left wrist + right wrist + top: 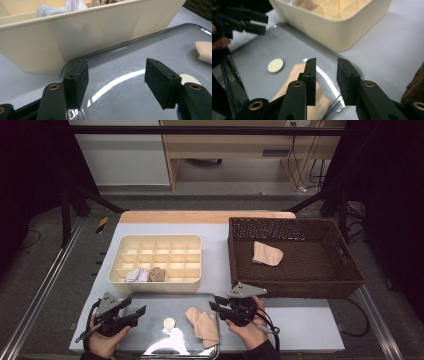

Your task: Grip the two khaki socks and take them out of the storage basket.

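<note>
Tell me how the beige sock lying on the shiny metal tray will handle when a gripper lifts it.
The beige sock lies flat and creased, so it will probably droop floppily from one pinch. It looks thin, likely light. On the shiny metal tray it may slide rather than bunch if pushed.

Glossy, mirror-smooth rectangular metal tray (150, 347), soft matt peach cloth sock (203, 324) on it, smooth cream plastic divided organiser box (155, 285), rough dark brown woven wicker basket (295, 285), matt black foam-padded gripper pads (83, 77)
</note>
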Demonstrator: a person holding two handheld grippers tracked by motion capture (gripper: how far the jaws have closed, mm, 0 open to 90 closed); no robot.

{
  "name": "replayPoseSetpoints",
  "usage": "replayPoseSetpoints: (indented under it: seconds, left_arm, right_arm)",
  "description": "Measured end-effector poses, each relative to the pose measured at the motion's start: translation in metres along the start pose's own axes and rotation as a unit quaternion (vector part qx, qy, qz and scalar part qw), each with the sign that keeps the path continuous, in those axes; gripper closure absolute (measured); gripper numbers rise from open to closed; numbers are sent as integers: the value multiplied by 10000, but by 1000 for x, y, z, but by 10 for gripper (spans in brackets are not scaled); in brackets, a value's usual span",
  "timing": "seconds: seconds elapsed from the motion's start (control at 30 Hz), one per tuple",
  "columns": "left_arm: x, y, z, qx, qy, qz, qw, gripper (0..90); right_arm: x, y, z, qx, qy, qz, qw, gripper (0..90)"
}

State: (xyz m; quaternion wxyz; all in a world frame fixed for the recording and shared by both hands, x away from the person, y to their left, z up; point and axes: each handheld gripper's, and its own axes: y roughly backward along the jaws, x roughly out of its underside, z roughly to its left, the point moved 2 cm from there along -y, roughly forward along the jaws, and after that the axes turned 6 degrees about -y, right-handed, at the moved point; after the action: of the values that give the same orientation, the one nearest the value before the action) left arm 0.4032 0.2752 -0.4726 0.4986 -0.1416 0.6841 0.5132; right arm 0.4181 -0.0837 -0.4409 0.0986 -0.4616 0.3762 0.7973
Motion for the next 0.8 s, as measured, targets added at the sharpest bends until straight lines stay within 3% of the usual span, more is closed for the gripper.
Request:
replayPoseSetpoints:
  seconds: [0.23, 0.43, 0.67, 0.8]
  left_arm:
    - [1, 0, 1, 4, 17, 26, 10000, 352]
    - [1, -1, 1, 10, 36, 30, 10000, 352]
    - [2, -2, 2, 6, 48, 54, 10000, 352]
    - [2, -3, 2, 3, 48, 62, 10000, 353]
  right_arm:
    - [-25, 17, -2, 118, 63, -323, 9994, 702]
    - [-47, 31, -13, 316, -4, -573, 9979, 694]
    - [-77, 41, -34, 734, -38, -779, 9942, 677]
    - [-93, 44, -50, 1037, -162, -935, 9901, 625]
